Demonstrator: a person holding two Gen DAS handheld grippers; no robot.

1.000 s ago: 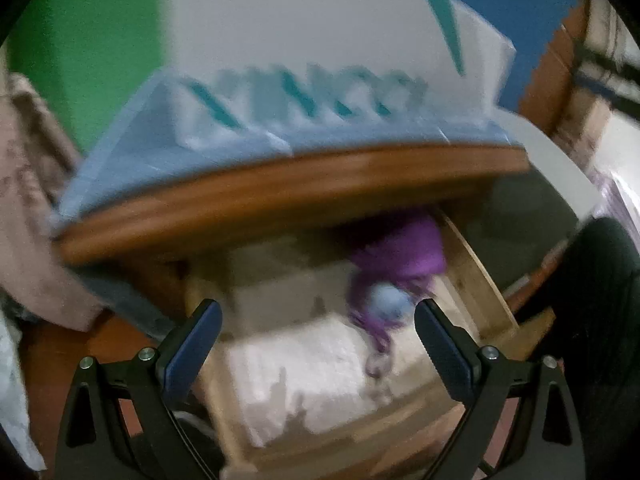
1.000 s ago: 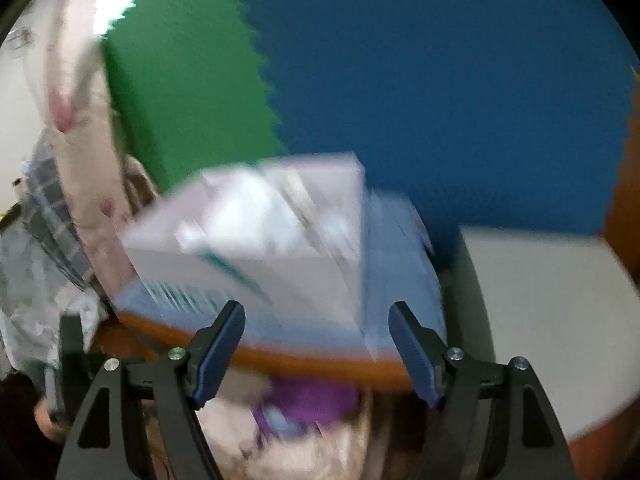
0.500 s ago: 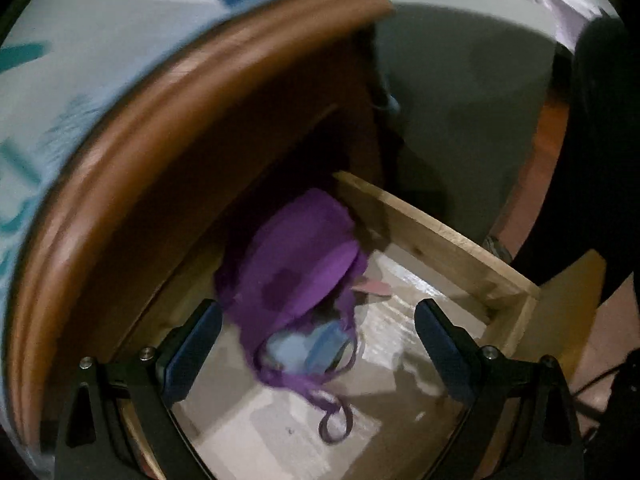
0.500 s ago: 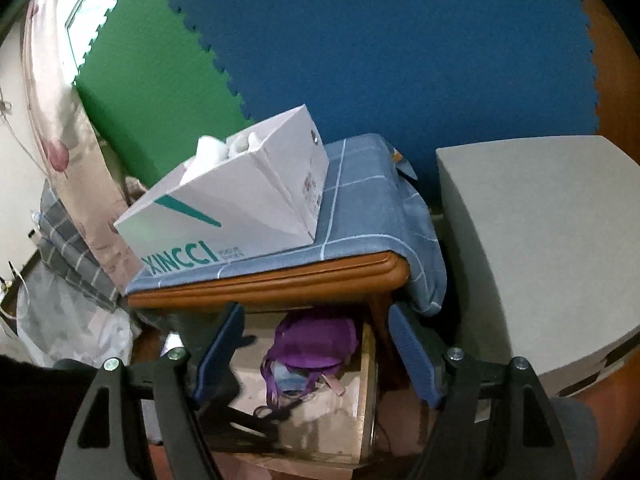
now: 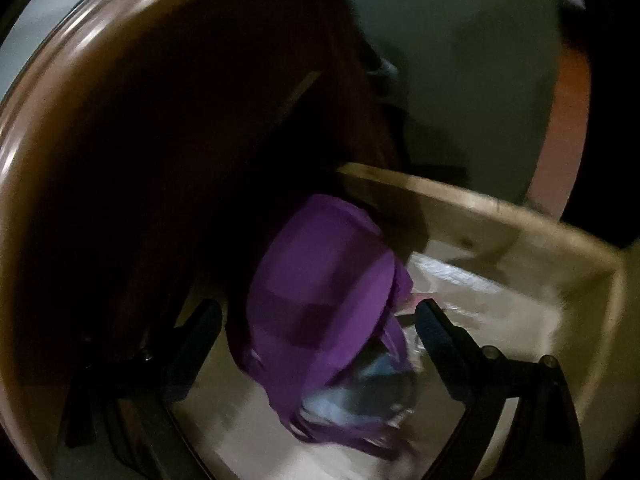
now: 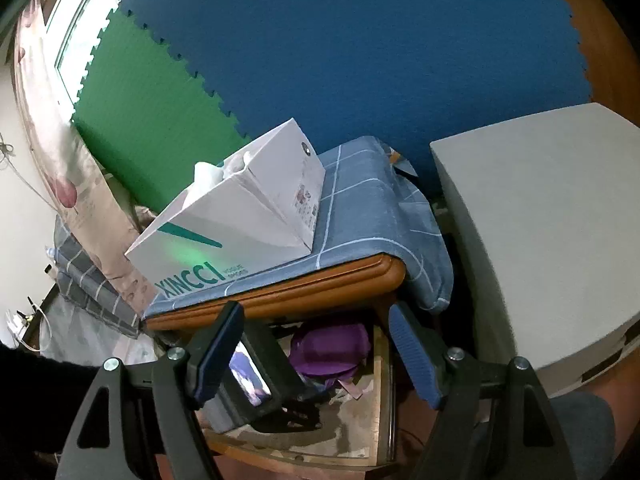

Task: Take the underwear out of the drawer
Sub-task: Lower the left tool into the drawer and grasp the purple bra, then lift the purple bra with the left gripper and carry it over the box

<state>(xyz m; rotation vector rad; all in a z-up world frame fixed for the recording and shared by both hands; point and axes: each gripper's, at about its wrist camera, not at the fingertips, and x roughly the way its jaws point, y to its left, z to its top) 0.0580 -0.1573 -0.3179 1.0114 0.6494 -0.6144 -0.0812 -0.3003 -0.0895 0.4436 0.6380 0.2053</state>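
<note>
Purple underwear (image 5: 320,292) lies in the back of the open wooden drawer (image 5: 500,216), partly over a pale blue garment (image 5: 360,396). My left gripper (image 5: 316,340) is open inside the drawer, with its fingers on either side of the purple underwear, not closed on it. In the right wrist view the purple underwear (image 6: 330,350) shows in the drawer (image 6: 382,400) under the table, with the left gripper's body (image 6: 256,380) reaching in. My right gripper (image 6: 316,356) is open and empty, held above and in front of the drawer.
A brown table edge (image 6: 320,288) overhangs the drawer, covered by a blue checked cloth (image 6: 360,200) with a white XINCCI box (image 6: 240,216) on top. A grey block (image 6: 540,220) stands to the right. Curtain and bedding (image 6: 80,280) are at left.
My left gripper has moved deeper into the drawer, and the purple underwear now sits between its fingers. The right gripper has drawn closer to the table and steadied.
</note>
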